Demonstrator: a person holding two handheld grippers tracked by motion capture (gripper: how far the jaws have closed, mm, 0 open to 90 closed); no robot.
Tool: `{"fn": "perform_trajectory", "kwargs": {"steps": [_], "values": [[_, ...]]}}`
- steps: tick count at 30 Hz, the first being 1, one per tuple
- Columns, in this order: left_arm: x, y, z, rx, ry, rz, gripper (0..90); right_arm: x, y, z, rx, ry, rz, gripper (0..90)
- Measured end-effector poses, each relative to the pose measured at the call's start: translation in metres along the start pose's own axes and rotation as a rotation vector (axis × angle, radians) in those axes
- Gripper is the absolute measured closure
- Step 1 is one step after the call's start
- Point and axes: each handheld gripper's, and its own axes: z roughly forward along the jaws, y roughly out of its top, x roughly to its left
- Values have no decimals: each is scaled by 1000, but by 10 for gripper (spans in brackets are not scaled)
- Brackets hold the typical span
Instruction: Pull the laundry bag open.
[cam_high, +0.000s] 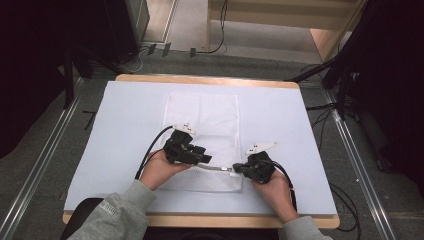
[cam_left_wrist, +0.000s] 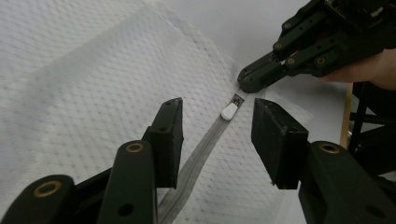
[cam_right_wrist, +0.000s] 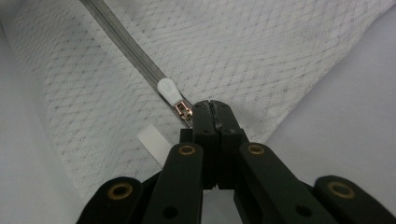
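High view – bag: a white mesh laundry bag (cam_high: 202, 135) is laid flat in the middle of the light table cover (cam_high: 120, 130), its zipper along the near edge.
High view – hands: the left gripper (cam_high: 204, 158) is held over the near half of the bag; the right gripper (cam_high: 240, 170) is set at the bag's near right corner.
Left gripper view – jaws: its jaws are seen partly open, with nothing pressed between the pads (cam_left_wrist: 169, 135).
Left gripper view – target: the white zipper pull (cam_left_wrist: 229, 111) lies ahead of the jaws on the grey zipper tape (cam_left_wrist: 198, 156), not yet touched.
Left gripper view – advice: the pull is best centred between the pads before closing, so that the tab is pinched and not the mesh.
Right gripper view – jaws: the jaws are closed tight, seemingly on the bag's end just past the metal slider (cam_right_wrist: 183, 111).
Right gripper view – advice: this corner should be held taut and still while the pull is drawn along the tape.
Obstacles: a small white ribbed tab (cam_right_wrist: 154, 142) lies beside the slider; loose mesh near the tape could be caught. The floor cables (cam_high: 345, 200) are well apart.
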Motion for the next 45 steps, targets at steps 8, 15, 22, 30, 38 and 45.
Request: {"fn": "perform_trajectory", "kwargs": {"steps": [8, 15, 22, 30, 38, 45], "values": [[-7, 1, 11, 3, -37, -9, 673, 1, -1, 0, -3, -6, -1, 900], [-12, 1, 32, 32, -63, -6, 784, 2, -2, 0, -13, -13, -6, 900], [-11, 2, 49, 62, -43, 2, 797, 3, -3, 0, -21, -15, -4, 900], [-7, -1, 63, 78, -24, 6, 783, 3, -4, 0, -27, -15, -17, 897], [-10, -2, 70, 70, -49, 8, 791, 4, -4, 0, -28, -17, -18, 898], [-16, -3, 71, 81, -61, 26, 804, 3, -4, 0, -28, -16, -20, 899]]}}
